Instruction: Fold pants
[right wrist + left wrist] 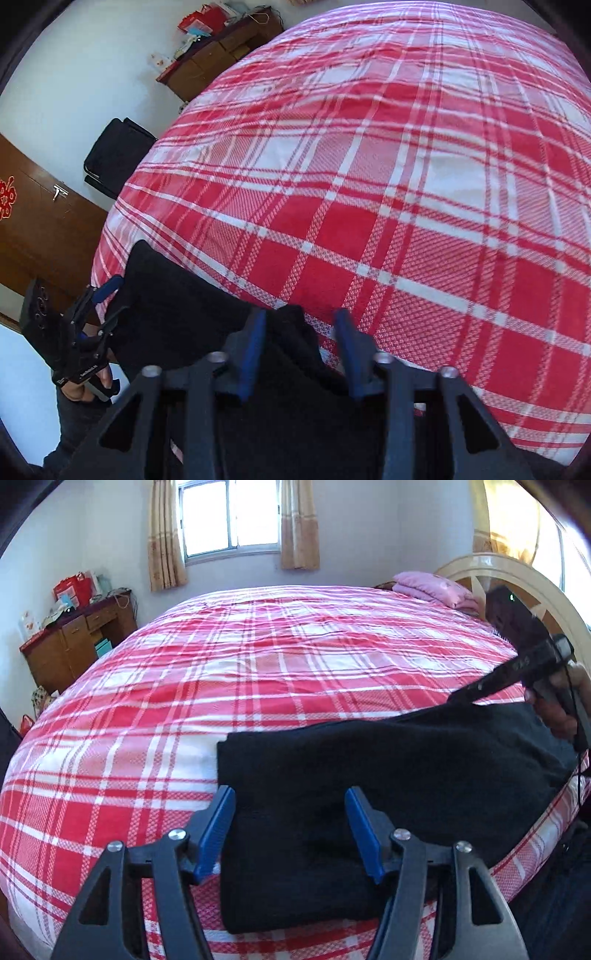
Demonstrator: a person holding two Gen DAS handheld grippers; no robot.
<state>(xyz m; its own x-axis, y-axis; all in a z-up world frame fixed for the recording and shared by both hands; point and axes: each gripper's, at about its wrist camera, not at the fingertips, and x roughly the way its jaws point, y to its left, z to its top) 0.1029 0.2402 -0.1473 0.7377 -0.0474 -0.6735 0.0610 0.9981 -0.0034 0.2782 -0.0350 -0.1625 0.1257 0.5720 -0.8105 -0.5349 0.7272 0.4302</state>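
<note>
2 grippers over black pants point(369, 775): left gripper point(291, 834) open, right gripper point(301, 350) unclear; writing illegible.

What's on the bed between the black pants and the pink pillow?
Nothing: only bare plaid bedcover lies between the pants and the pillow, seen in the left wrist view.

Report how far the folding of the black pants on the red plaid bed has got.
Done: the black fabric pants already lie as a folded band along the near edge of the red-and-white plaid bedspread.
In hand: the left gripper straddles one end with jaws open; the right gripper straddles a raised bit of cloth at the other end, pads apparently not pressing.
Left: probably a further fold and smoothing.
</note>
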